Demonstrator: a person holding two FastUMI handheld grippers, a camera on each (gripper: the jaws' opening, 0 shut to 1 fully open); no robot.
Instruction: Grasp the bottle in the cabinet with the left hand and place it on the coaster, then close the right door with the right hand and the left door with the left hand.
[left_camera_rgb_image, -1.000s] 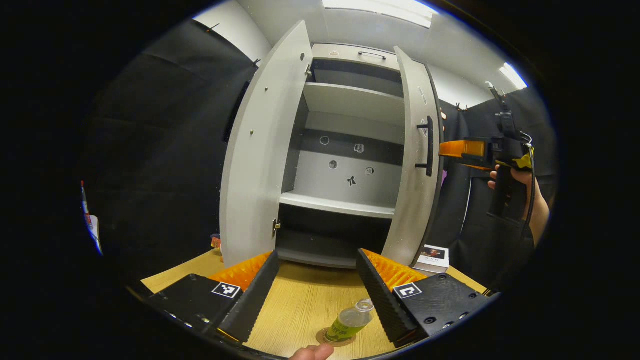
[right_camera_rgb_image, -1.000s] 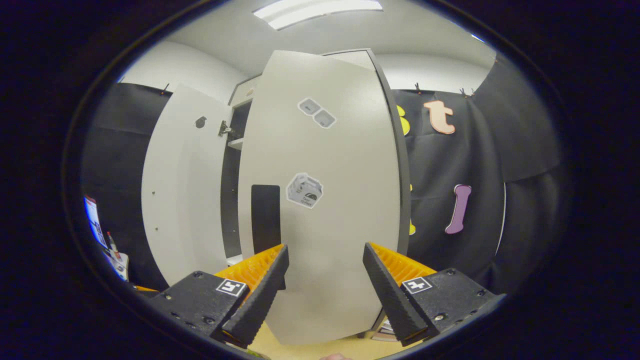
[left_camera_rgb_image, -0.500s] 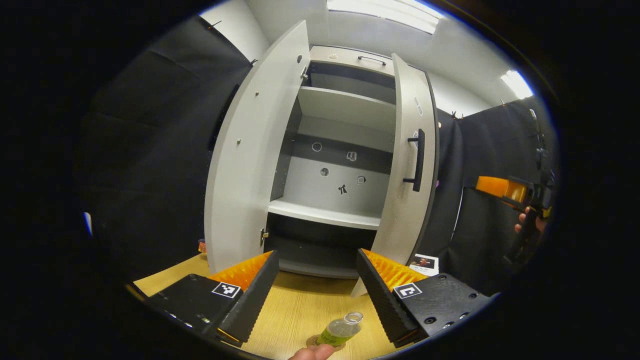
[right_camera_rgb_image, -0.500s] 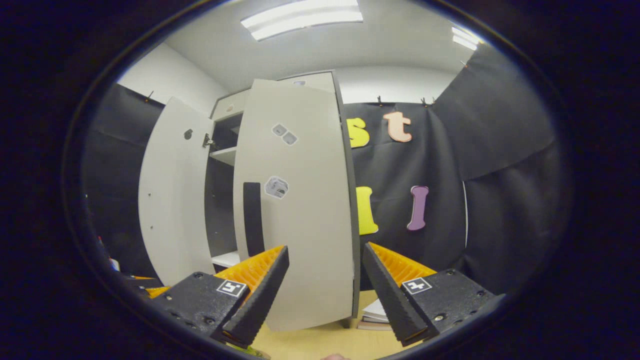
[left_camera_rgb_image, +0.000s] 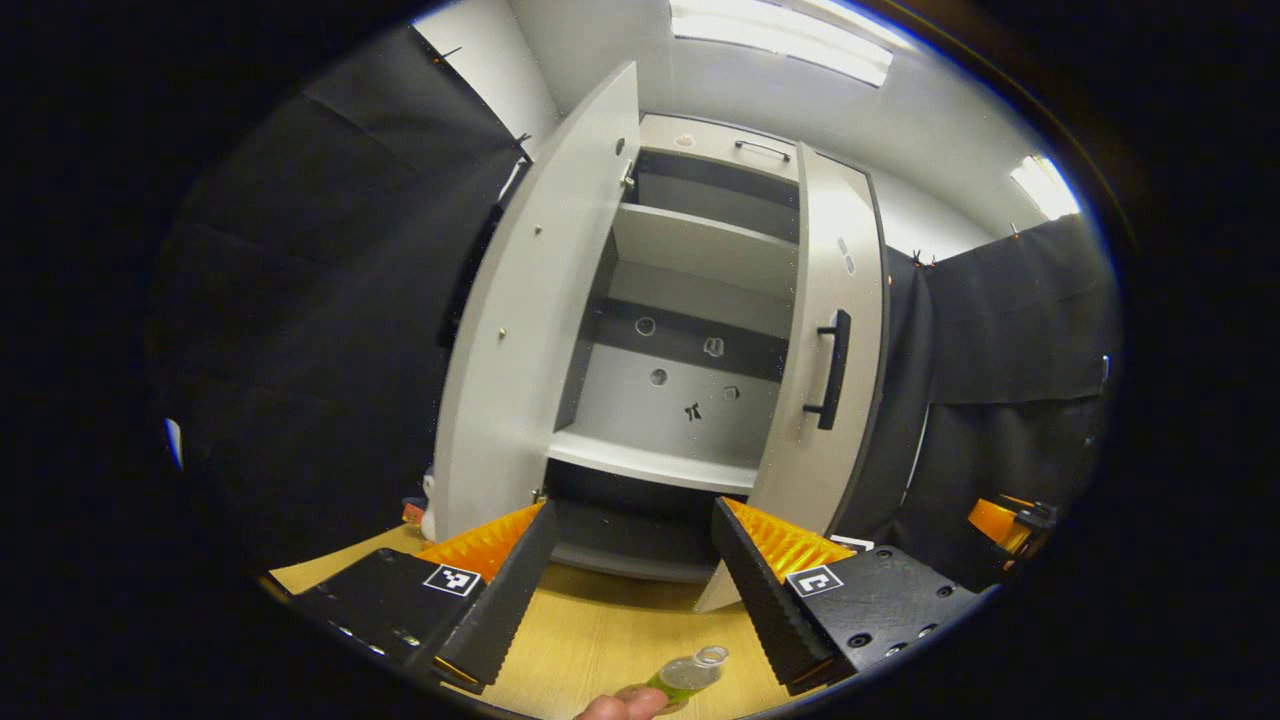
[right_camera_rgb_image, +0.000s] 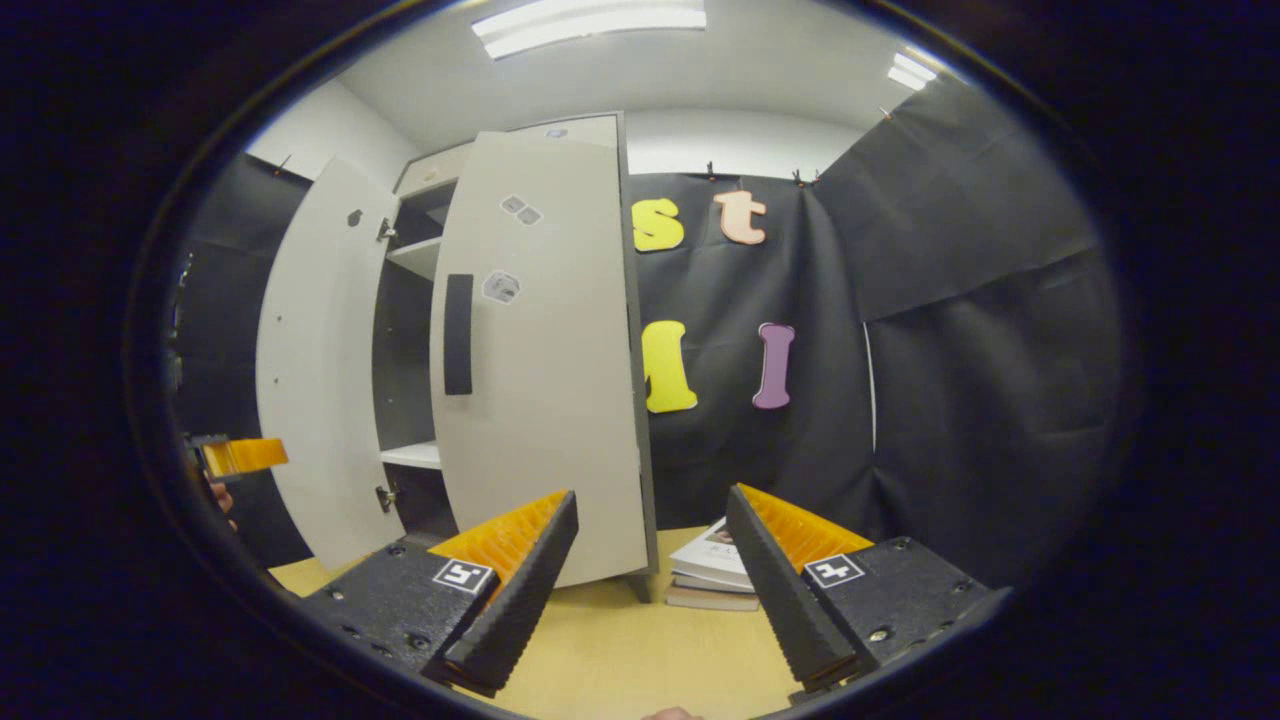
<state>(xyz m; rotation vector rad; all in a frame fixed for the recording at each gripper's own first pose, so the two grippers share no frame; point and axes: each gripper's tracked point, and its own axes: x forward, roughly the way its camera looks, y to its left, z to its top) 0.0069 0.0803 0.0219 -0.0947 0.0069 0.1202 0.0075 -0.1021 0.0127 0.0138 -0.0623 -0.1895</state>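
Gaping wide, left tool (left_camera_rgb_image: 630, 585) holding nothing, right tool (right_camera_rgb_image: 650, 575) likewise, bottle (left_camera_rgb_image: 688, 672) on table (left_camera_rgb_image: 600, 640).

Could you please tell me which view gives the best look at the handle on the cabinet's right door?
The left gripper view: the handle appears in profile, standing off the right door on two mounts. In the right gripper view the handle faces the camera as a flat dark bar, clear but without depth.
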